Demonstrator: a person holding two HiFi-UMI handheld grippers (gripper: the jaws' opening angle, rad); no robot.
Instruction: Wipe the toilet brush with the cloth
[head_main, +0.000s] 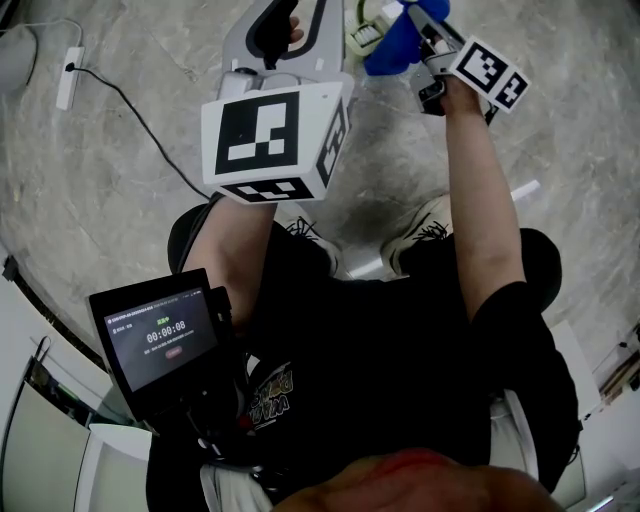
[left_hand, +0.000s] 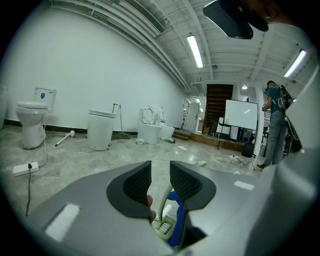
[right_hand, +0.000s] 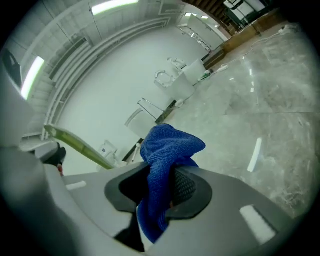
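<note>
Brush (left_hand: 165, 202) is held up over the floor (head_main: 120, 200), at the far edge of the head view. Its pale green handle (right_hand: 86, 150) is seen between the pads of the left gripper (left_hand: 160, 175); the pads are drawn close on it, with a narrow slit left only at the tips. The bristled head (left_hand: 162, 227) lies just under the jaws.

Right gripper (right_hand: 162, 176) is clamped on the cloth (right_hand: 170, 145); a blue bunch stands free above the pads and a tail hangs below them. In the head view the cloth is seen just right of the head; contact cannot be settled from any view. How much has been wiped cannot be told; no dirt or wet is visible.

Judged, for wiping well:
- The free bunch, not the pads, is to be laid on the brush, so that hard jaw is kept off the bristles.
- Strokes are best run along the handle and round the head, away from the left grip, so that the brush is not levered out.
- The handle looks thin and smooth, so the left clamp is to be held firm; the brush is to be turned between strokes so that every side is reached.
- Pressure is best kept light; the cloth is held by one fold and may be pulled free.
</note>
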